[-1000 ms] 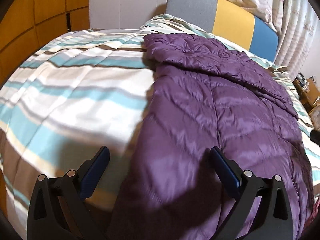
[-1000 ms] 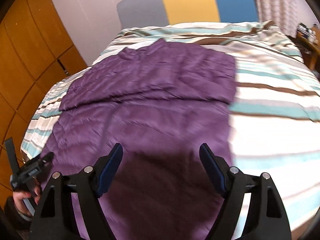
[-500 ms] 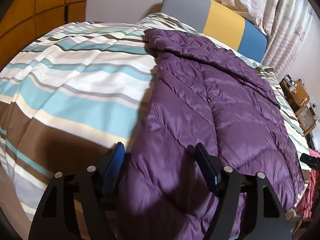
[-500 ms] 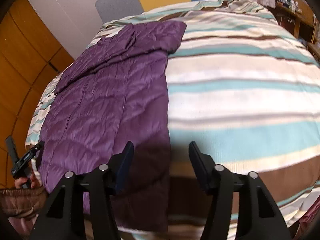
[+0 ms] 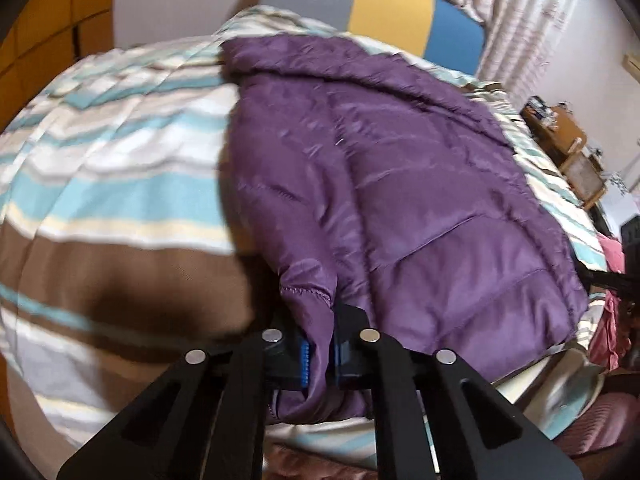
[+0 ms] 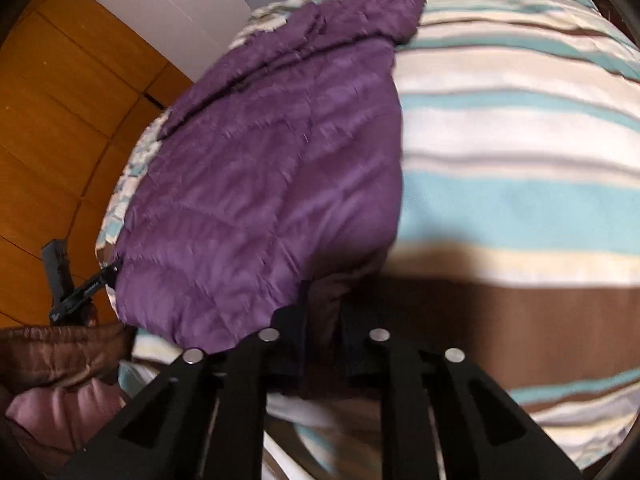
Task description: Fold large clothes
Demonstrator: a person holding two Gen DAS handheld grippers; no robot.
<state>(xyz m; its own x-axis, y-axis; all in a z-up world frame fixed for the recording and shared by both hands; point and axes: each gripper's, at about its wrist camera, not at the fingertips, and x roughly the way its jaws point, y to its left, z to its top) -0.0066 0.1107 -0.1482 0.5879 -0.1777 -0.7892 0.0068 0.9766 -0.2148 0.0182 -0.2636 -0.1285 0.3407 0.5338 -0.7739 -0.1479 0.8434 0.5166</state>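
Covering nearly all of both views, one bed under a duvet striped in teal, cream, brown and grey (image 5: pixel 112 200) carries the single purple quilted puffer jacket (image 5: pixel 400 184), which lies flat on it. The jacket's long axis runs from the near foot edge toward the one headboard of grey, yellow and blue panels (image 5: pixel 384 12), collar end pointing at the headboard and hem end pointing at the cameras. Orange-brown wooden wall panels (image 6: pixel 60 140) stand beside the bed, and a small wooden side table (image 5: pixel 560 136) sits at the far right.

There are two black grippers. The left gripper (image 5: pixel 320 356), its jaws having just closed, pinches a bunched corner of the jacket's hem between its blue pads (image 5: pixel 305 364). The right gripper (image 6: pixel 324 340) has likewise just closed, its jaws pinching the jacket's other near corner at the duvet's edge.
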